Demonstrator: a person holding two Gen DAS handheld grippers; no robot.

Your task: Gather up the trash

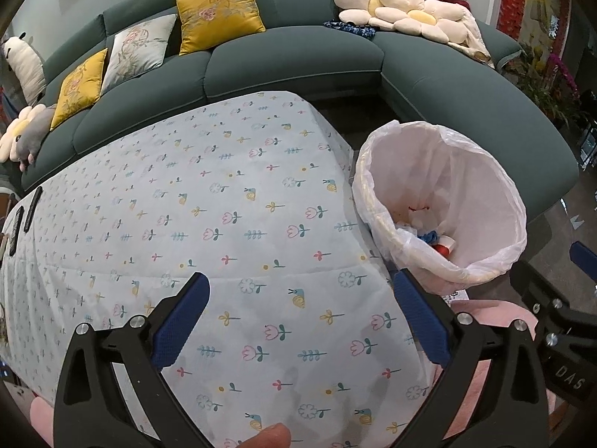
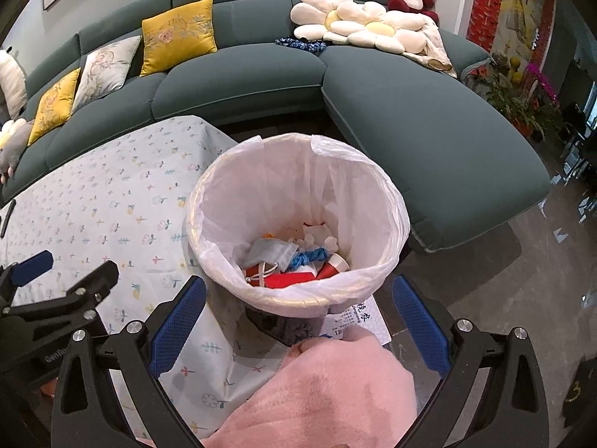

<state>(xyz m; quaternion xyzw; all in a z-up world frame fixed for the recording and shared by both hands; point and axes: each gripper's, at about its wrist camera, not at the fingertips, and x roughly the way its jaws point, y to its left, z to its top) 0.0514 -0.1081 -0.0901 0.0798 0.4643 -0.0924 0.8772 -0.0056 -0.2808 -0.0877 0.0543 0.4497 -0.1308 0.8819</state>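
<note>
In front of the green sofa (image 1: 298,59), your floral tablecloth (image 1: 224,224) shows no litter, the trash (image 2: 294,261) already lies in the lined bin (image 2: 298,171), and your left gripper (image 1: 302,321) and right gripper (image 2: 298,321) both gape empty, so collecting looks nearly finished.

The bin (image 2: 298,298) is lined with a thin, crinkled, translucent white plastic bag (image 2: 261,183). The table (image 1: 231,201) is covered in matt printed cloth (faintly creased). The sofa (image 2: 410,119) is upholstered in matt green fabric. The left gripper (image 1: 300,321) is built of black plastic, with textured blue pads (image 1: 179,324) and shiny metal screws. A fluffy pink cloth (image 2: 324,392) is seen nearby.
</note>
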